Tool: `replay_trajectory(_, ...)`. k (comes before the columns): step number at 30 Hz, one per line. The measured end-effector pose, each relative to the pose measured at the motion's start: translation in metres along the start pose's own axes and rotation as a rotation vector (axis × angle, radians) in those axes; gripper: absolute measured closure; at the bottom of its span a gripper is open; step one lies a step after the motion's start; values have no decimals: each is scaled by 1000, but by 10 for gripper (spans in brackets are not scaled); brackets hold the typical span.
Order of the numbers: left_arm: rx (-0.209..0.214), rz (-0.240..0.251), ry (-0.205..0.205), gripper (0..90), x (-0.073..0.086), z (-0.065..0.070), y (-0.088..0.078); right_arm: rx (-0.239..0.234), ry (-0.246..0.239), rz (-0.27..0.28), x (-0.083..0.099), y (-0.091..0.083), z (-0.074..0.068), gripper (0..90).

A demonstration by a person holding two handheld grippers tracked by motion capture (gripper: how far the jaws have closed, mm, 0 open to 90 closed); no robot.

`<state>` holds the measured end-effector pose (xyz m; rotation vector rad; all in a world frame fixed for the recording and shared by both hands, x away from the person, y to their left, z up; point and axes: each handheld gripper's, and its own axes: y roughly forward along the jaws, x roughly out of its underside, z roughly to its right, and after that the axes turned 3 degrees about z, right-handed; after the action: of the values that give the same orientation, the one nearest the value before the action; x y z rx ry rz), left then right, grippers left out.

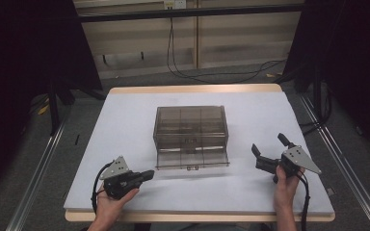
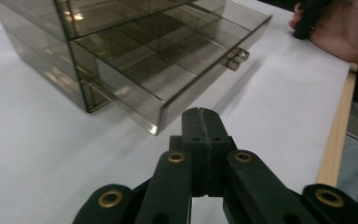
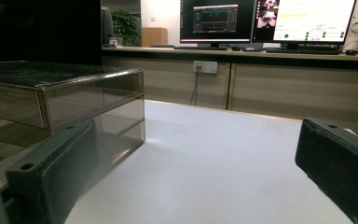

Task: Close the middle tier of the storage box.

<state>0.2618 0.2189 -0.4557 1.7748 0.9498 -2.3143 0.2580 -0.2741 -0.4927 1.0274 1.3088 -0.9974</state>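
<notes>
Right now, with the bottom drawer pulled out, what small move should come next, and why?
Probably bring the open right gripper in to the bottom drawer's small front handle, to push it shut. The left gripper is shut, empty.

**Surfaces and finishes**

The smoky transparent plastic drawer cabinet (image 1: 191, 129) is glossy and smooth, catching reflections. The white table cover (image 1: 125, 130) looks matt and smooth, over a pale wooden table edge (image 2: 336, 135). The left black gripper (image 2: 205, 122) is matt plastic with brass-coloured rivets.
</notes>
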Motion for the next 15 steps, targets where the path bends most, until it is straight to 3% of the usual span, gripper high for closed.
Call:
replay_trajectory(1,3,-13,15,900,0,2,2,0,1,0,0,0,0,0)
replay_trajectory(6,51,-35,8,900,-1,6,8,0,-1,1,0,0,0,0)
replay_trajectory(11,60,-56,35,900,-1,8,10,-1,-2,1,0,0,0,0)
replay_trajectory(15,66,-61,32,900,-1,9,12,-1,-2,1,0,0,0,0)
